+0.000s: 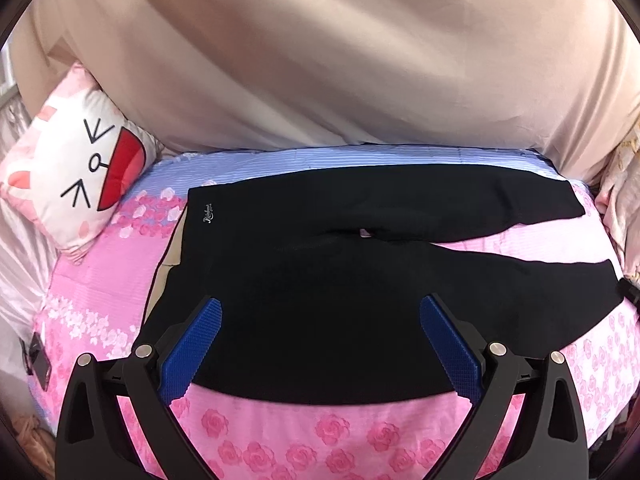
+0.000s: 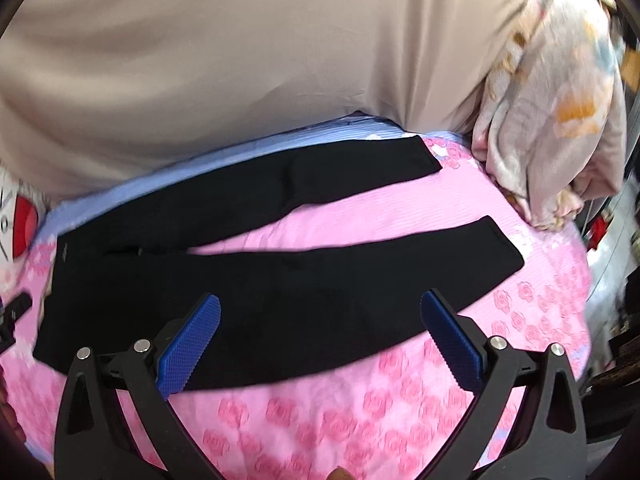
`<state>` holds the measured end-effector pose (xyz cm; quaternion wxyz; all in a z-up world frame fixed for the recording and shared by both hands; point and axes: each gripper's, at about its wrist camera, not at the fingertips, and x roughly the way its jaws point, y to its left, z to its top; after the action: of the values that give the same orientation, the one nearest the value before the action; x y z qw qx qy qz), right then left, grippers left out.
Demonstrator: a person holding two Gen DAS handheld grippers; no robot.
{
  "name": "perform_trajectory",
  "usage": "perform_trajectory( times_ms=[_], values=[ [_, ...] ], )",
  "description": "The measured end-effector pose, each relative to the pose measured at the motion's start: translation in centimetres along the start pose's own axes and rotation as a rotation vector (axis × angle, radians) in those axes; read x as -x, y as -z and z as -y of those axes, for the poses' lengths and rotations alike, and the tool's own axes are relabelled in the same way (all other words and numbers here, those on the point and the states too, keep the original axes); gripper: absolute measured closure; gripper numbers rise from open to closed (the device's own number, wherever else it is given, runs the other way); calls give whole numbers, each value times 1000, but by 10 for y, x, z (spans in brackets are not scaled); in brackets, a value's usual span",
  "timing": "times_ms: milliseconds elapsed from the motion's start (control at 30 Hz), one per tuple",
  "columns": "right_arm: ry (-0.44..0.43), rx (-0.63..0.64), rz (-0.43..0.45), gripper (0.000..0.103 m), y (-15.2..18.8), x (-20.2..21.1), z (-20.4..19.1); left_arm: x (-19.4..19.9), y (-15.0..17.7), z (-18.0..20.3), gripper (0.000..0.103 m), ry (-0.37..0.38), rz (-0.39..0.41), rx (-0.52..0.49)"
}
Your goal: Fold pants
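Partly blurred black pants (image 2: 280,280) ahead

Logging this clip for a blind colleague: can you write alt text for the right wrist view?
Black pants lie flat and unfolded on a pink rose-print bedsheet, legs spread apart toward the right. The open right gripper hovers over the nearer leg, holding nothing. A beige curtain hangs behind, with a bundled floral blanket at right.

Black pants (image 1: 320,312) on pink rose-print sheet (image 1: 320,432) w/ blue stripes; beige curtain (image 1: 320,60).
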<state>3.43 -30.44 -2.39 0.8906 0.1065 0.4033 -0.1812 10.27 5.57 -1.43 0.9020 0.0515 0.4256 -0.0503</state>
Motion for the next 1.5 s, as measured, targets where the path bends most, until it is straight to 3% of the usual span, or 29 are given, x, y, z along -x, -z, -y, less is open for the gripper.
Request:
perform_trajectory(
  times_ms=[200, 400, 467, 533, 600, 700, 833, 967, 1067, 1133, 1267, 1367, 1433, 1500],
  values=[
    [3, -50, -6, 5, -67, -70, 80, -29, -16, -4, 5, -61, -13, -1],
    [-42, -19, -36, 5, -137, -167, 150, -45, -24, 11, 5, -94, -30, 149],
    [-91, -28, -56, 16, -159, -206, 171, -53, -28, 19, 5, -122, -40, 167],
    [-141, -55, -109, 38, -178, -247, 187, -63, -33, 24, 6, -156, -64, 165],
    [-158, -65, -145, 45, -191, -280, 196, -74, -38, 26, 7, -171, -84, 164],
    [-124, -47, -171, 45, -206, -324, 206, -92, -45, 23, 7, -145, -117, 168],
    [-99, -64, -200, 47, -218, -372, 216, -120, -56, -5, 7, -166, -138, 212],
    [-98, -58, -173, 47, -223, -383, 212, -152, -74, -59, 7, -219, -140, 270],
    [-63, -36, -159, 63, -220, -383, 211, -183, -92, -112, 7, -303, -128, 283],
    [-75, -54, -160, 83, -217, -382, 212, -210, -102, -147, 7, -344, -138, 285],
    [-59, -49, -183, 92, -218, -382, 200, -267, -115, -199, 7, -374, -189, 250],
    [-27, -52, -190, 92, -220, -383, 192, -298, -122, -223, 7, -362, -200, 261],
    [-13, -59, -190, 92, -221, -385, 188, -314, -125, -233, 7, -317, -213, 279],
    [5, -53, -186, 91, -222, -387, 184, -328, -124, -238, 16, -228, -242, 294]
  ],
)
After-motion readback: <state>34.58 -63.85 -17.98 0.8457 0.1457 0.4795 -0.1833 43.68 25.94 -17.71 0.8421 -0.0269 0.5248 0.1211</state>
